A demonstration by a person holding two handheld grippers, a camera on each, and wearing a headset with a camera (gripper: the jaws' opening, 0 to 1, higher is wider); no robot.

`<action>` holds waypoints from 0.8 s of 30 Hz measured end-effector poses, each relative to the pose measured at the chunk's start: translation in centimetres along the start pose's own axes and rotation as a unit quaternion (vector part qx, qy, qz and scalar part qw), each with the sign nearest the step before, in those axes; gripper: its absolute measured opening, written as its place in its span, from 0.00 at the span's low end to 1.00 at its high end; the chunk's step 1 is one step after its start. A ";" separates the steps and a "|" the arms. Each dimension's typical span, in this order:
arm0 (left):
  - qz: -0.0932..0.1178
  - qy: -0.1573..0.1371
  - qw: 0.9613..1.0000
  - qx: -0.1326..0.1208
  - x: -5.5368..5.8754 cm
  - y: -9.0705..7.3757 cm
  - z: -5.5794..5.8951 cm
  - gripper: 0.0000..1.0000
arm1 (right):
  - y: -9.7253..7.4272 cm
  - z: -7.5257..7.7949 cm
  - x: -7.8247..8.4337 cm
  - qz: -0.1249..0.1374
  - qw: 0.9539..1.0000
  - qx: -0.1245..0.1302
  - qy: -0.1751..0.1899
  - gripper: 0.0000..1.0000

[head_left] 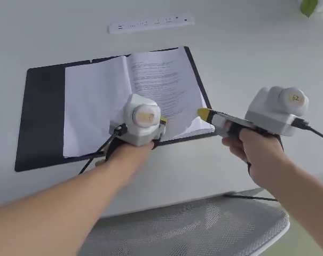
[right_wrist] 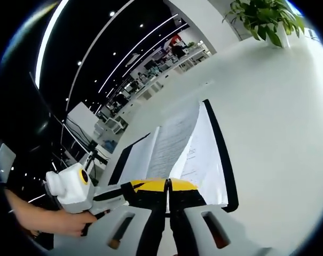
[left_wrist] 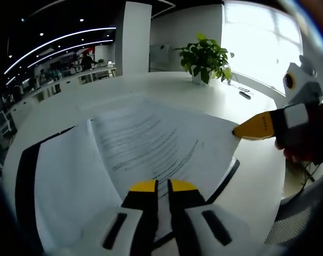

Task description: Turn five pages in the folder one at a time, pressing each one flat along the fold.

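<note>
The table [head_left: 257, 58] is big, white and smooth. A black folder [head_left: 44, 117] lies flat on it. The folder is open, with white pages facing up. The page on its 3 o'clock side has lines of small print. The page on its 9 o'clock side is blank. At 12 o'clock from the folder a long white power strip [head_left: 150, 23] lies on the table, a little apart from the folder's far edge. Far off toward 1 o'clock a green plant [left_wrist: 204, 56] stands in a white pot on the table. Near the pot lies a small dark thing [left_wrist: 245, 95], too small to tell what it is.
</note>
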State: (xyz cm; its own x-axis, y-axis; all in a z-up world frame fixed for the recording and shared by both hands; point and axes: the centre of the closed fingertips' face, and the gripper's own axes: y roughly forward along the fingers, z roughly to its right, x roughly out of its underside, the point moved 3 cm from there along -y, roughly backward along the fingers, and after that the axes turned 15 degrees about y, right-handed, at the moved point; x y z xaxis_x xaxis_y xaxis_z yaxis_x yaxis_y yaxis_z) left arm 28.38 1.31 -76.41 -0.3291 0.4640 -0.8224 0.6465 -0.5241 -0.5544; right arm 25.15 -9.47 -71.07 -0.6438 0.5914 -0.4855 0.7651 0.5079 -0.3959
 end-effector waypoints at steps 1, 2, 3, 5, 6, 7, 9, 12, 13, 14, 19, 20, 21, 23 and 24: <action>0.004 -0.004 1.000 -0.003 -0.1 -0.9 -0.5 0.06 | 0.0 -0.7 0.0 0.000 1.000 -0.008 -0.003 0.00; 0.005 -0.005 1.000 -0.004 -0.1 -1.2 -0.7 0.07 | 0.1 -1.3 -0.1 0.000 1.000 -0.014 -0.007 0.00; 0.011 -0.012 1.000 -0.005 -0.3 -2.2 -1.3 0.06 | 0.2 -2.2 0.0 -0.001 1.000 -0.021 -0.012 0.00; 0.015 -0.022 1.000 -0.014 -0.4 -3.6 -2.3 0.06 | 0.4 -3.7 0.0 -0.001 0.999 -0.037 -0.017 0.00; 0.022 -0.032 0.999 -0.017 -0.5 -4.2 -2.7 0.06 | 0.5 -4.3 0.1 -0.003 0.999 -0.042 -0.019 0.00; 0.025 -0.040 0.999 -0.018 -0.6 -5.1 -3.2 0.07 | 0.7 -5.3 0.3 -0.005 0.998 -0.052 -0.027 0.00; 0.028 -0.046 0.998 -0.025 -0.5 -6.3 -3.9 0.08 | 1.0 -6.3 0.5 -0.007 0.998 -0.061 -0.032 0.00; 0.037 -0.050 0.997 -0.034 -0.4 -8.6 -5.2 0.08 | 1.7 -8.4 1.1 -0.015 0.996 -0.080 -0.042 0.00; 0.038 -0.053 0.997 -0.037 -0.3 -9.1 -5.6 0.09 | 2.0 -8.9 1.3 -0.018 0.995 -0.083 -0.043 0.00; 0.042 -0.057 0.997 -0.039 -0.2 -9.6 -5.9 0.10 | 2.2 -9.3 1.5 -0.020 0.995 -0.088 -0.046 0.00; 0.051 -0.073 0.995 -0.055 0.1 -13.2 -7.6 0.13 | 3.8 -12.4 3.1 -0.039 0.991 -0.110 -0.058 0.00; 0.050 -0.075 0.994 -0.056 0.2 -13.7 -7.9 0.14 | 4.0 -12.8 3.4 -0.041 0.991 -0.112 -0.061 0.00; 0.049 -0.078 0.994 -0.058 0.6 -14.2 -8.4 0.15 | 4.4 -13.4 3.8 -0.046 0.990 -0.117 -0.062 0.00; 0.050 -0.085 0.993 -0.064 1.0 -15.3 -9.0 0.16 | 4.9 -14.2 4.4 -0.052 0.989 -0.122 -0.066 0.00; 0.052 -0.086 0.993 -0.067 1.1 -15.8 -9.3 0.16 | 5.2 -14.6 4.7 -0.057 0.988 -0.124 -0.069 0.00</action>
State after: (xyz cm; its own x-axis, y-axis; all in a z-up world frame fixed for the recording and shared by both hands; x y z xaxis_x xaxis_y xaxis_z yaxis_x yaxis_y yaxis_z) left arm 24.20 16.76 -67.33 -0.3615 0.2768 -0.8903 0.7651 -0.4576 -0.4529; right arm 25.90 5.09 -64.06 -0.7044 0.4388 -0.5580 0.6500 0.7146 -0.2585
